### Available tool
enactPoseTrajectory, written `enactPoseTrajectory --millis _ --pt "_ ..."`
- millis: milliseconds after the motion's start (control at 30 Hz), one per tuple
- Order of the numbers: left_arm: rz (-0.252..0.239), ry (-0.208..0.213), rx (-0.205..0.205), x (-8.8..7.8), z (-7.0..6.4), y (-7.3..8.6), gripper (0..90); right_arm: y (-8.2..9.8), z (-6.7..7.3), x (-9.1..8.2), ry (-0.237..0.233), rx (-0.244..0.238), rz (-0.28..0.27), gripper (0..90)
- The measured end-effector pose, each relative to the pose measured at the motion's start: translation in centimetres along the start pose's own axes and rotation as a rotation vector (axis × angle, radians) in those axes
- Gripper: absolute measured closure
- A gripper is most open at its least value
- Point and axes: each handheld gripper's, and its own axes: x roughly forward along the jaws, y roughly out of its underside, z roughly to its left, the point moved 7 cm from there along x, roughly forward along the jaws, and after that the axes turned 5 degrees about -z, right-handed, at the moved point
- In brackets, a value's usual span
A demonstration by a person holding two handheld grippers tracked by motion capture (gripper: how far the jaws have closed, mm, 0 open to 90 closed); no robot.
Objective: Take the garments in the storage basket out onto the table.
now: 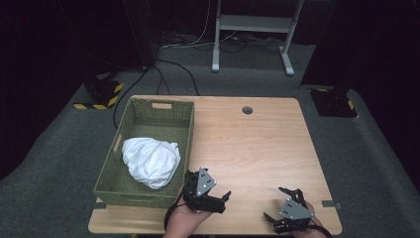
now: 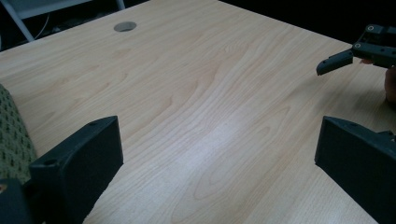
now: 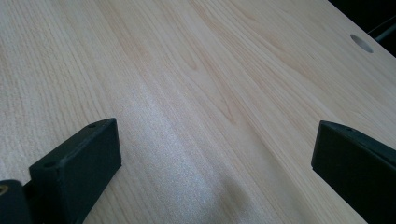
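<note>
A light wooden counter (image 1: 247, 144) seen from above. On its left side sits a green woven basket (image 1: 148, 115) holding a bundled white cloth (image 1: 151, 161). Near the front edge, the left gripper (image 1: 222, 202) sits just beside the basket's near right corner, its jaws spread wide and holding nothing. The right gripper (image 1: 275, 206) is well apart to the right, jaws likewise wide open and empty. A round hole (image 1: 247, 109) marks the far edge of the counter.

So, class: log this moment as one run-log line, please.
left gripper: open, empty, beside green basket | right gripper: open, empty, near table front edge | white cloth: bundled in basket, untouched
</note>
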Motion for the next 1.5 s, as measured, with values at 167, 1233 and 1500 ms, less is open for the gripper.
enactPoseTrajectory --millis 167,1233,1500 --pt "-0.016 -0.035 0.006 -0.5 0.7 -0.1 1.0 0.0 0.0 0.0 0.0 -0.001 0.0 1.2" --pt "-0.078 -0.112 -0.062 -4.1 3.9 -1.3 0.7 0.0 0.0 0.0 -0.001 -0.001 -0.001 1.2" --pt "-0.097 -0.141 -0.082 -5.0 4.9 -1.4 0.8 0.0 0.0 0.0 -0.001 0.0 0.0 1.2"
